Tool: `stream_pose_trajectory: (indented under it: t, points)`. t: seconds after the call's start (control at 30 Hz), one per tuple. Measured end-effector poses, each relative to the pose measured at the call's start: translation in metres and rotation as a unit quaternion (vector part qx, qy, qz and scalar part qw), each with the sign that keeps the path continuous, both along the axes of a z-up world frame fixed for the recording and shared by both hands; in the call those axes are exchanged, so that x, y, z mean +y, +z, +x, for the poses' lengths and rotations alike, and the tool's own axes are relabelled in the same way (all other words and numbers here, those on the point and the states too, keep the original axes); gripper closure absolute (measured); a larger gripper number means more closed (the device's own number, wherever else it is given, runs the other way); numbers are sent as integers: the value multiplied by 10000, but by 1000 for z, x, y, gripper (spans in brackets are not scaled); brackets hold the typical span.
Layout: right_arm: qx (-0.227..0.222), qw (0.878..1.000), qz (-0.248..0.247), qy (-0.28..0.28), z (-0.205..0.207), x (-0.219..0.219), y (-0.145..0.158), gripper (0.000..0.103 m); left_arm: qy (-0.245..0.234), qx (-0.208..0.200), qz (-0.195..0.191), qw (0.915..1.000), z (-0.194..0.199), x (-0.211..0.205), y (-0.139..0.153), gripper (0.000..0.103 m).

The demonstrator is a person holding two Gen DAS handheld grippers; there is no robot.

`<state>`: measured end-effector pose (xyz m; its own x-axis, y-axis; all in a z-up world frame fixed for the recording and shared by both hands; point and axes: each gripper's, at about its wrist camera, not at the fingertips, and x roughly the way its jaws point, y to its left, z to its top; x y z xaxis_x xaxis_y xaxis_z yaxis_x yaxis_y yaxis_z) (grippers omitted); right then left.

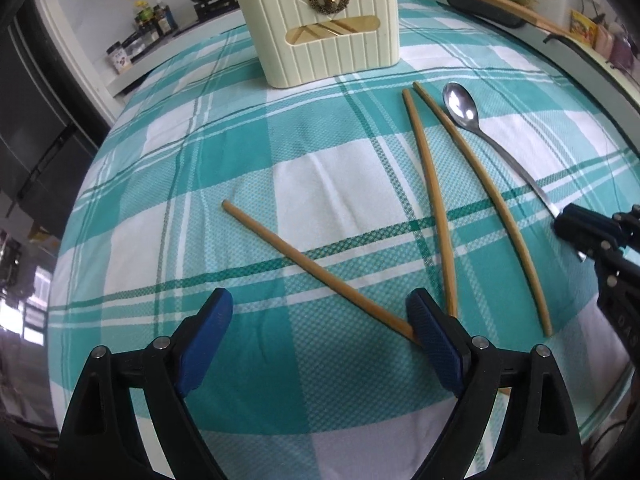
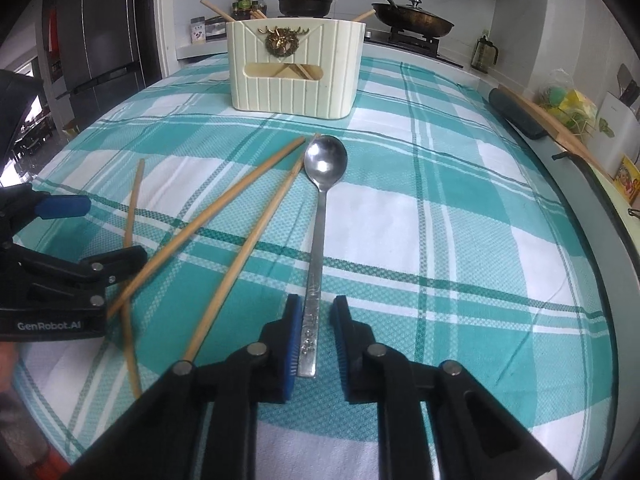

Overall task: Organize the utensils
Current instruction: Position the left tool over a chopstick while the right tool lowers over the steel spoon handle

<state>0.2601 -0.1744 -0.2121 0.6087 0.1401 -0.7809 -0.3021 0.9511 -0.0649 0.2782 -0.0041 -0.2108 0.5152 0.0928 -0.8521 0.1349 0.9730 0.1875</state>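
A cream utensil holder (image 1: 320, 36) with a gold deer emblem stands at the far side of the table; it also shows in the right wrist view (image 2: 294, 72) with chopsticks in it. Three wooden chopsticks lie on the checked cloth: one (image 1: 316, 270) runs diagonally to my left gripper's right finger, two more (image 1: 430, 196) (image 1: 486, 200) lie beside it. My left gripper (image 1: 320, 312) is open, low over the cloth. A steel spoon (image 2: 320, 216) lies lengthwise. My right gripper (image 2: 316, 312) is open around the spoon's handle end, the left pad close to it.
The table carries a teal and white checked cloth (image 2: 440, 200). Behind it stand a stove with a pan (image 2: 412, 20), a clay pot (image 2: 306, 0) and bottles. A dark case and a wooden stick (image 2: 520, 114) lie at the right table edge. A fridge (image 2: 96, 28) stands at left.
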Motion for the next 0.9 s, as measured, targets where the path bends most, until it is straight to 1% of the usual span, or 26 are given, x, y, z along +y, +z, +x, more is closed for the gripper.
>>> stream_pose_trajectory:
  t: [0.1,0.2,0.27,0.3,0.37,0.4,0.47,0.5,0.53,0.57,0.63,0.67,0.7,0.77,0.83,0.9]
  points:
    - [-3,9999,3,-120,-3,-4,1,94,-78,38,167,9998,-5,13,0,12]
    - [36,9996,34,-295,-6,-10,1,94,-106,88,195,9997,-9,28,1,13]
    - [76,9990,24,-449,-8,-14,1,94,-38,100,179,9998,-12,38,2,14]
    - [101,9985,43,-540,-9,-17,2,94,11,111,95,9999,-12,43,3,14]
    - [112,9976,11,-690,-12,-20,2,92,102,155,-206,9996,-15,51,6,14]
    - [47,9972,-55,-749,-14,-20,3,92,160,162,-348,9991,-18,55,7,14]
    - [-100,9971,-124,-742,-22,-19,8,88,305,145,-522,9981,-24,58,10,14]
    - [-172,9975,-116,-672,-27,-18,11,87,379,114,-576,9976,-27,58,11,14]
    - [-227,9981,-79,-575,-34,-16,14,84,456,92,-604,9971,-29,57,11,14]
    - [-250,9986,-41,-460,-40,-12,16,77,523,94,-594,9968,-30,54,9,14]
    - [-291,9994,50,-173,-54,-4,19,71,581,87,-502,9970,-30,46,5,14]
    - [-300,9995,89,-24,-61,2,20,71,588,85,-459,9972,-28,43,3,14]
    - [-299,9993,172,150,-68,8,20,71,582,112,-464,9972,-27,41,1,17]
    - [-295,9973,349,582,-82,22,20,72,521,163,-653,9964,-22,41,-1,23]
    - [-294,9942,264,1000,-92,40,18,73,418,167,-903,9949,-15,42,-2,25]
    - [-215,9919,111,1248,-97,57,12,74,299,114,-1097,9935,-6,42,-3,29]
